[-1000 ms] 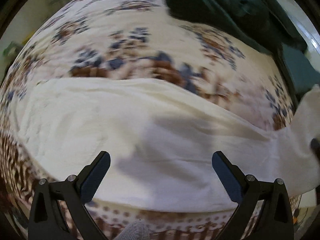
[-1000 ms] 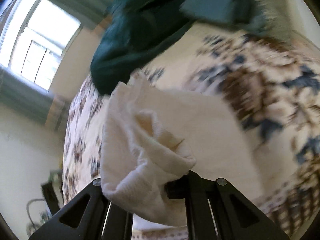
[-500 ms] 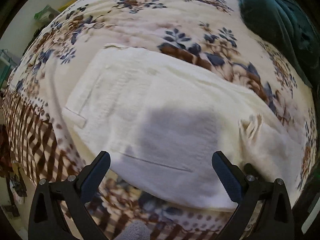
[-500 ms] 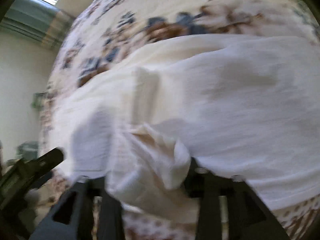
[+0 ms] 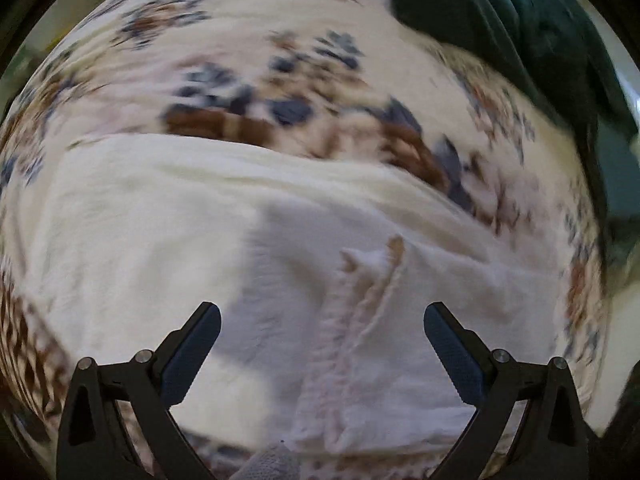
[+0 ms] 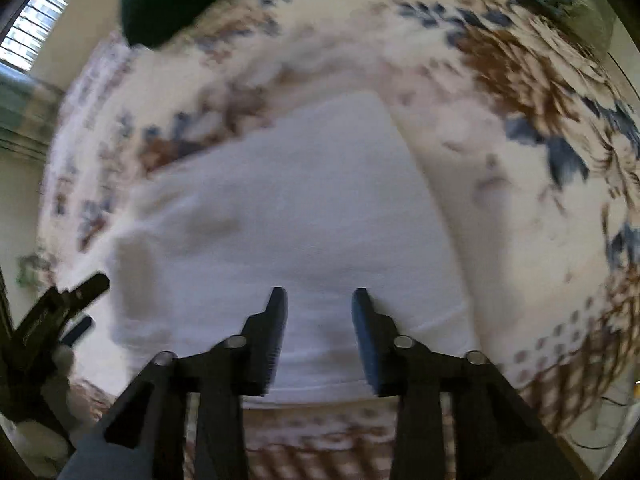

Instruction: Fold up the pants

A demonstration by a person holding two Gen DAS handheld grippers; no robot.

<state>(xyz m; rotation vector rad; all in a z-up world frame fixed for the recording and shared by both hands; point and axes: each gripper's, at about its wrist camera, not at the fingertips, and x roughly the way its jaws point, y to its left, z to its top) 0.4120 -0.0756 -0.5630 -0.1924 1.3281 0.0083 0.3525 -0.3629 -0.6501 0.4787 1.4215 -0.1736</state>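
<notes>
Cream pants [image 5: 160,248] lengthwise left-right across floral bedspread [image 5: 248,48]; left gripper [image 5: 322,320] wide, right gripper [image 6: 319,300] narrowly parted, both empty.

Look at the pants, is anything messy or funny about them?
A bit. In the left view the white pants have a bunched, ruffled ridge sticking up between the open left tongs, not lying flat. A dark green cloth sits heaped on the flowery bedspread behind.

White pants [image 5: 168,248] lying flat on a flowery bed cover [image 5: 248,52], a bumpy folded edge in the middle, left gripper [image 5: 322,320] wide apart above them, dark green blanket [image 5: 520,28] far behind
</notes>
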